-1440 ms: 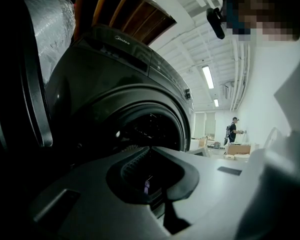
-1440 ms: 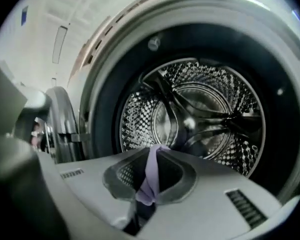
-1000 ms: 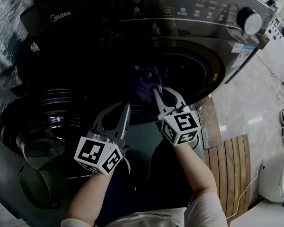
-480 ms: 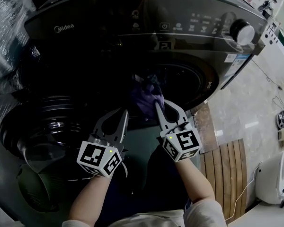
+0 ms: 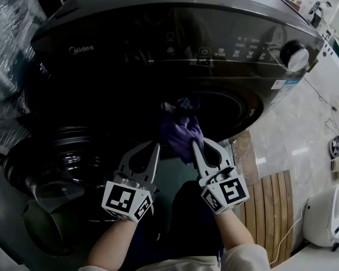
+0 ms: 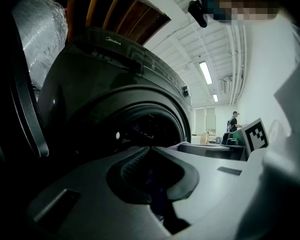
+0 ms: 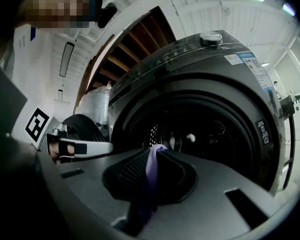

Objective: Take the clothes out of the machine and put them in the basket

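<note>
I see the dark washing machine [image 5: 175, 38] filling the upper frame, door [image 5: 62, 157] open at lower left. Purple garment [image 5: 181, 131] at the drum mouth, centre, pinched in my right gripper [image 5: 196, 145]. Left gripper [image 5: 154, 147] just beside it, jaws together, empty.

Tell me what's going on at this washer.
A person works two handheld grippers in front of the open washing machine. The right gripper is shut on a purple garment at the mouth of the drum. The left gripper sits beside it, shut and empty. The door hangs open at the left.
</note>
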The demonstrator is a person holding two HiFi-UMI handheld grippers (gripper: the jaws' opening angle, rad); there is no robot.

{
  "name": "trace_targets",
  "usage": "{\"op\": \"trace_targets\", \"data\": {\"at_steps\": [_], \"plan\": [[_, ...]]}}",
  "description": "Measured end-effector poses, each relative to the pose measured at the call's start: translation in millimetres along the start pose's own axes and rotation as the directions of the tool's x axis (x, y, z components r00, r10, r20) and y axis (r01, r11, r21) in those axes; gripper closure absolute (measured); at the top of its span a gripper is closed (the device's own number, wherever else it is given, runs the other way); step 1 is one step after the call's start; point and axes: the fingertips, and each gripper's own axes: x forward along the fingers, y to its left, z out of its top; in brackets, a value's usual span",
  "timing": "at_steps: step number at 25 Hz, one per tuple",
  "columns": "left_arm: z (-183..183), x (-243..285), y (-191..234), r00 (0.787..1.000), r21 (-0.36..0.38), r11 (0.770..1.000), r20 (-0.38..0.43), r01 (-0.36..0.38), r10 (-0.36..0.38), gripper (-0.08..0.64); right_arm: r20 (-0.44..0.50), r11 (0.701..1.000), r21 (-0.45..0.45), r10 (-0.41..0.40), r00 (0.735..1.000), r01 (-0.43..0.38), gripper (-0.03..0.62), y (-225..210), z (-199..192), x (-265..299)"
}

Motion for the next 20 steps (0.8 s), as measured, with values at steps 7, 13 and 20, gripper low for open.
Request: {"op": "trace_targets", "data": {"at_steps": [7, 13, 20], "plan": [[40, -23, 25, 0.990, 0.072, 0.992, 0.107, -0.105, 0.097, 0.538, -0.002, 1.000, 0.000, -0.009, 1.000, 0.009, 0.560, 11, 16, 0], [74, -20, 14, 0.992, 0.105, 0.993, 0.124, -0.047, 0.034, 0.538, 0.005, 1.000, -0.013, -0.027, 1.000, 0.027, 0.560, 25, 58, -19], [138, -36, 13, 1.000, 0.177, 0.984, 0.021, -0.001, -0.003, 0.538, -0.045, 0.999, 0.014, -0.035, 0.998, 0.036, 0.560, 46, 138, -27]]}}
